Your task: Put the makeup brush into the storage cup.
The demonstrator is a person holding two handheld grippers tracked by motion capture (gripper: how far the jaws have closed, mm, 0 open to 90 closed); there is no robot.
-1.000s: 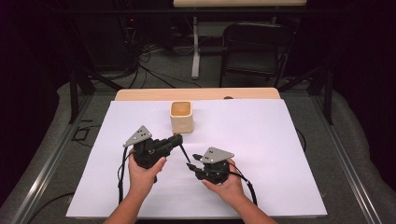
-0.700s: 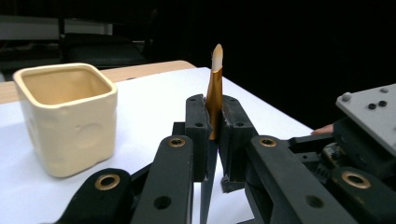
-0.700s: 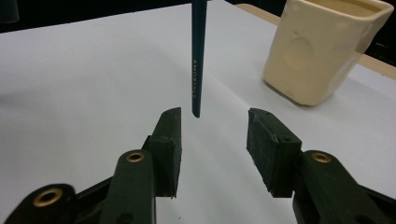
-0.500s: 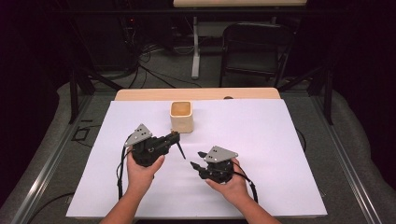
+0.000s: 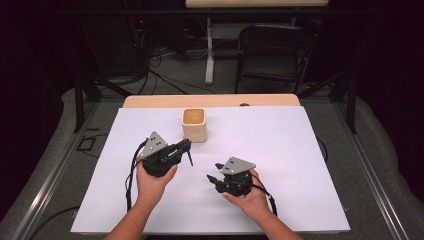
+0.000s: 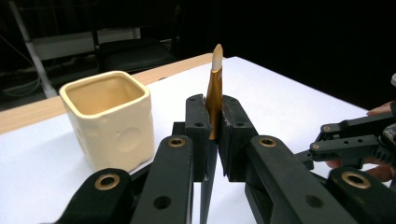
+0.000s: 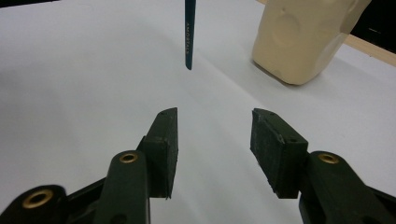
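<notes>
Your left gripper point(image 6: 214, 135) is clamped on a paintbrush point(image 6: 214, 93). Its own view shows the gold ferrule and pale tip rising between the pads, just right of the cream cup point(image 6: 109, 119). Your right gripper point(image 7: 215, 135) has just been opening, its jaws apart with nothing between them; its view shows the brush's blue handle hanging above the paper point(image 7: 70, 70), with small lettering too blurred to read.

high view: above, facing forward-down, far | gripper views: low, close along jaws | all three share cup point(image 5: 194, 125) point(image 6: 109, 119) point(image 7: 303, 35)
</notes>
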